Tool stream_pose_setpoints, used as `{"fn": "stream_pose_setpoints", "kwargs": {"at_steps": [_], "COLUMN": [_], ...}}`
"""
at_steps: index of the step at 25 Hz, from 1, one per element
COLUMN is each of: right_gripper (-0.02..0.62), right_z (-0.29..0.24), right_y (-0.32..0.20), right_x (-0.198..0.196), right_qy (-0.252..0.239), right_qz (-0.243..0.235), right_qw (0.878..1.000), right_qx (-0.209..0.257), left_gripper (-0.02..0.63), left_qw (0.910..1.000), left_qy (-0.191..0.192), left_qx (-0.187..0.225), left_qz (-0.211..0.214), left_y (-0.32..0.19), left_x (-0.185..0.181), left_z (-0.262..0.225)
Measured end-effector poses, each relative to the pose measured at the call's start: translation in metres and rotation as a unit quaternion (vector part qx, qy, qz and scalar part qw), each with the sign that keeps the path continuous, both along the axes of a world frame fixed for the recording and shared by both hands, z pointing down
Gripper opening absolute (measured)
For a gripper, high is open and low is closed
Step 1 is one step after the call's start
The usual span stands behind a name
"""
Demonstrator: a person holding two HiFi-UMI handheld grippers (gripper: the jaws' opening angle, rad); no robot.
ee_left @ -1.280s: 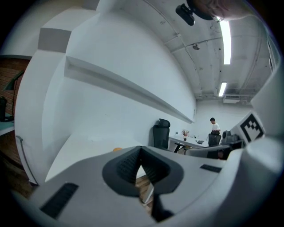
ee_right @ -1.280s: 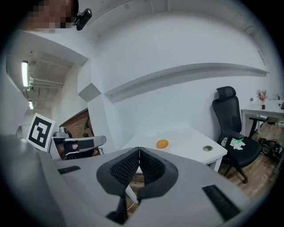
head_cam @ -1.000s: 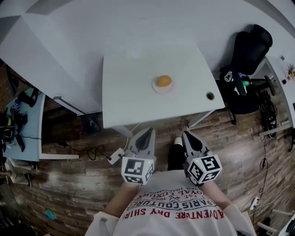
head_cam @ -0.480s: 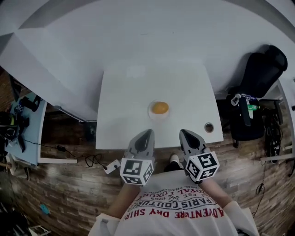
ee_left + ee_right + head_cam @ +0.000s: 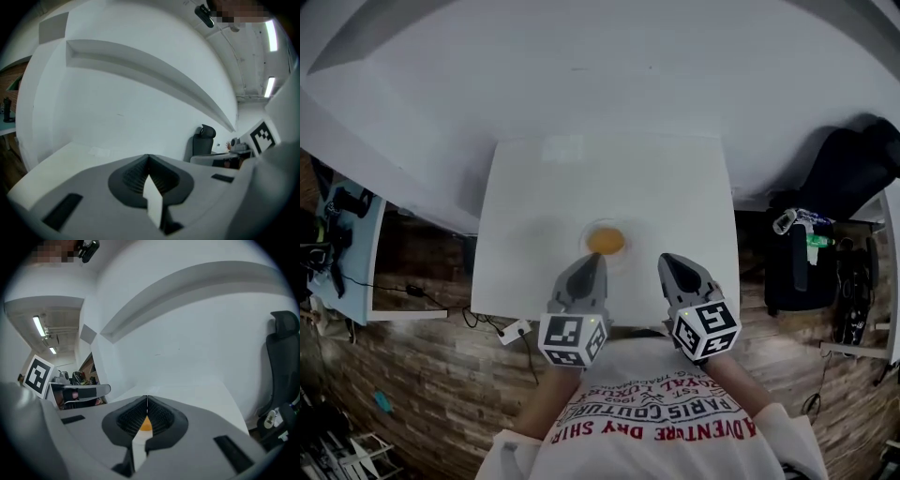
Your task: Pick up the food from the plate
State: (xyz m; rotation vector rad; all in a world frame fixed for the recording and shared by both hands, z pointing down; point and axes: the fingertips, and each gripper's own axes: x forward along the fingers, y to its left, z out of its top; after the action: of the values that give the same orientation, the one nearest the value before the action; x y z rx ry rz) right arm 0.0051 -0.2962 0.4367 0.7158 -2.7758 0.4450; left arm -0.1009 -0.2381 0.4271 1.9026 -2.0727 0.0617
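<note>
An orange round piece of food (image 5: 606, 240) lies on a small white plate (image 5: 624, 257) near the front of the white table (image 5: 534, 206). My left gripper (image 5: 592, 262) is shut with nothing in it, its tip just short of the plate on the near left. To the plate's near right, my right gripper (image 5: 669, 263) is also shut and holds nothing. In the right gripper view the food (image 5: 146, 424) shows as an orange spot behind the closed jaws. The left gripper view shows its jaws (image 5: 148, 158) closed, with only bare table (image 5: 56, 161) beyond.
A white wall stands behind the table. A black office chair (image 5: 848, 183) with bags is at the right, also seen as a chair (image 5: 282, 362) in the right gripper view. A side desk (image 5: 342, 253) with dark items is at the left. Cables (image 5: 502, 323) lie on the wood floor.
The table and plate have drawn closer. Both grippers, shut throughout, have gone from over the floor to over the table's near edge, beside the plate.
</note>
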Motion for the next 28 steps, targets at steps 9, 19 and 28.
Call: {"fn": "stream_pose_setpoints", "kwargs": {"at_steps": [9, 19, 28], "right_gripper": [0.014, 0.014, 0.014], "right_z": [0.043, 0.081, 0.109], "right_y": [-0.026, -0.025, -0.020], "right_x": [-0.004, -0.036, -0.042], "right_qy": [0.043, 0.096, 0.121], "right_qz": [0.022, 0.029, 0.039], "right_qw": [0.998, 0.991, 0.985], "right_qx": [-0.045, -0.084, -0.114], "left_gripper": [0.008, 0.054, 0.379], "left_qw": [0.9973, 0.9798, 0.9443], "left_qy": [0.019, 0.013, -0.017], "left_qx": [-0.070, -0.155, -0.222], "left_qz": [0.012, 0.126, 0.242], "left_y": [-0.020, -0.036, -0.048], "left_x": [-0.018, -0.039, -0.033], "left_z": [0.046, 0.109, 0.161]}}
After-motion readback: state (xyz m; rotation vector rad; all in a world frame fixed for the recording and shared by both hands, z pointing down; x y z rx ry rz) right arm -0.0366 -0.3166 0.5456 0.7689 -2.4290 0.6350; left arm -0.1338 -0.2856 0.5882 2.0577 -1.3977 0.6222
